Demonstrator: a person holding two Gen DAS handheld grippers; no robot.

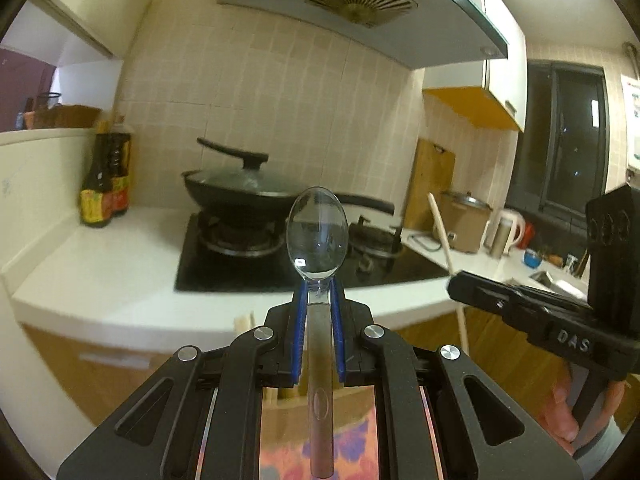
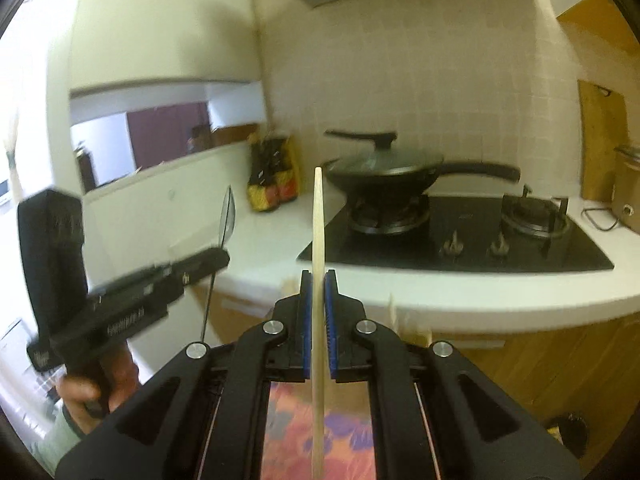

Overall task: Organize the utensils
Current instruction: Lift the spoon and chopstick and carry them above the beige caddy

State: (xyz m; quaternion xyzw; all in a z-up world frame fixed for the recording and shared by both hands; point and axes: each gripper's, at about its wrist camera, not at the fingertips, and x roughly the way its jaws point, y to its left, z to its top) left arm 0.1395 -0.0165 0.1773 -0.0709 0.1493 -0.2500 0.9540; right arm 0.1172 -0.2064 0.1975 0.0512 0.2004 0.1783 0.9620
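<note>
The white counter (image 1: pixel 120 256) carries a black hob (image 2: pixel 460 240) set back from its front edge, a lidded wok (image 1: pixel 240 188) on the rear-left burner. Both tools hang in open air before that edge. The left gripper (image 1: pixel 319 296) clamps a metal spoon (image 1: pixel 317 232) upright; the right gripper (image 2: pixel 319 280), apparently closed, pinches a wooden chopstick (image 2: pixel 319 240).
</note>
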